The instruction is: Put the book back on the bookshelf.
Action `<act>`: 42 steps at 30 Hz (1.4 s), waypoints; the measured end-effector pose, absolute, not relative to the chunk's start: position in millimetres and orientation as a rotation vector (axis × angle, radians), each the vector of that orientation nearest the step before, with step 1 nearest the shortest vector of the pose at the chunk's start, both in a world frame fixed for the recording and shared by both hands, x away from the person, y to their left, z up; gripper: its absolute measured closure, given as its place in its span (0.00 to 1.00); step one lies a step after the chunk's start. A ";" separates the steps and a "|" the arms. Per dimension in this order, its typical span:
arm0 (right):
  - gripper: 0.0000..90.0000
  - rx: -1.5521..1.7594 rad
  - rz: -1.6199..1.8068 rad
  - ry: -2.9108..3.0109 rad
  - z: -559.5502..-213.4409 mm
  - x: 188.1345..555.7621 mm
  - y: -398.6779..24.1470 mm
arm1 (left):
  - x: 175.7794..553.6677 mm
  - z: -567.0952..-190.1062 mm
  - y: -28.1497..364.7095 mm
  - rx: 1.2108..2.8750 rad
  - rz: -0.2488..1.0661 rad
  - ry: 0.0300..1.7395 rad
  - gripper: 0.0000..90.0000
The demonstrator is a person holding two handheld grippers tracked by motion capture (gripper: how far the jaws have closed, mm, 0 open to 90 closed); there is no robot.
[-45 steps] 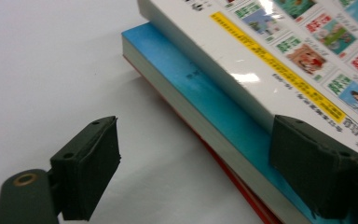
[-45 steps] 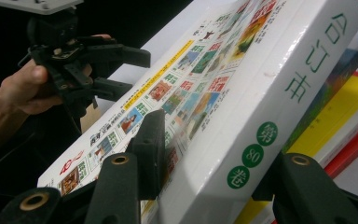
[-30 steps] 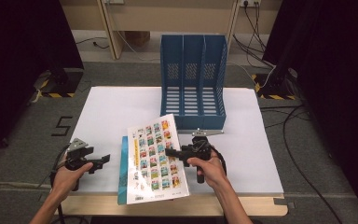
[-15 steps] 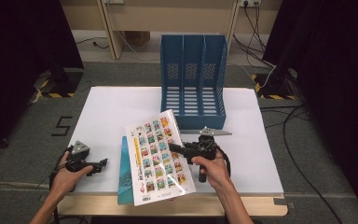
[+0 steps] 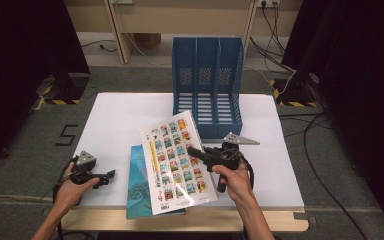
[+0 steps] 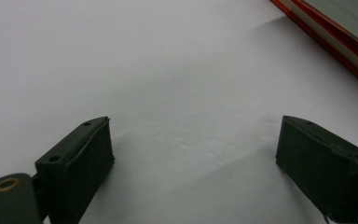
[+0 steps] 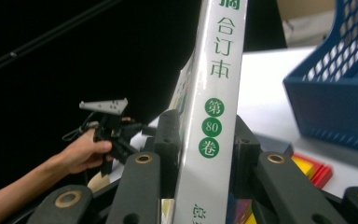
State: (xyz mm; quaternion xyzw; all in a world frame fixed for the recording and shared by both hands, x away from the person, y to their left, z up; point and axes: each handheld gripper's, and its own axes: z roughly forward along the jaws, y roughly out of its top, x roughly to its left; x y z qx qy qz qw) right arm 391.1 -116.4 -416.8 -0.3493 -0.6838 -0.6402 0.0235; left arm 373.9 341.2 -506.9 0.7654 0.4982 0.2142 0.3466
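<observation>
Between right tool (image 5: 196,151) pads: book (image 5: 176,162), clenched | left tool (image 5: 111,174): released, well apart

White surface (image 5: 130,115) on a wooden board, edge visible along the near side. Blue three-slot file rack (image 5: 207,85) upright at the far middle. Teal-covered book (image 5: 139,185) flat at the near edge, overhanging slightly. Red-edged book corner (image 6: 335,42) flat at upper right of left gripper view.
</observation>
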 end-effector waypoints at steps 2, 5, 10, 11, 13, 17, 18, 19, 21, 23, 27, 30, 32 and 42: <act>0.79 -1.080 -2.001 -2.115 -414.5 390.5 -118.6 | 373.9 -506.9 341.2 1.986 0.556 1.293 0.11; 0.79 -1.100 -2.097 -2.098 -405.3 386.1 -129.3 | 373.9 -506.9 341.2 1.986 0.555 1.293 0.11; 0.79 -1.126 -2.218 -2.067 -395.0 381.3 -145.0 | 374.0 -506.9 341.2 1.985 0.555 1.293 0.11; 0.79 -1.126 -2.218 -2.067 -395.0 381.3 -145.0 | 374.0 -506.9 341.2 1.985 0.555 1.293 0.11; 0.79 -1.122 -2.256 -2.061 -390.9 379.9 -150.7 | 374.0 -506.9 341.2 1.985 0.555 1.293 0.11; 0.79 -1.133 -2.330 -2.079 -383.4 375.2 -166.9 | 374.0 -506.8 341.2 1.986 0.555 1.293 0.11; 0.79 -1.133 -2.341 -2.072 -383.1 374.6 -169.6 | 374.1 -506.8 341.3 1.986 0.555 1.292 0.11; 0.79 -1.153 -2.352 -2.071 -383.2 374.1 -171.5 | 374.1 -506.8 341.2 1.986 0.554 1.292 0.11; 0.79 -1.155 -2.351 -2.072 -383.1 373.9 -172.8 | 374.1 -506.8 341.2 1.987 0.555 1.292 0.11; 0.79 -1.189 -2.353 -2.045 -382.7 375.0 -177.1 | 374.0 -506.9 341.2 1.986 0.554 1.292 0.11; 0.79 -1.238 -2.399 -2.047 -382.8 373.4 -181.3 | 374.1 -506.8 341.3 1.986 0.554 1.292 0.11; 0.79 -1.268 -2.422 -2.007 -384.0 373.8 -186.5 | 374.1 -506.9 341.3 1.986 0.553 1.292 0.11; 0.79 -1.289 -2.442 -2.045 -383.1 372.3 -192.8 | 374.1 -506.9 341.3 1.986 0.553 1.292 0.11; 0.78 -1.272 -2.516 -2.239 -388.9 366.6 -205.3 | 374.0 -506.9 341.3 1.986 0.553 1.291 0.11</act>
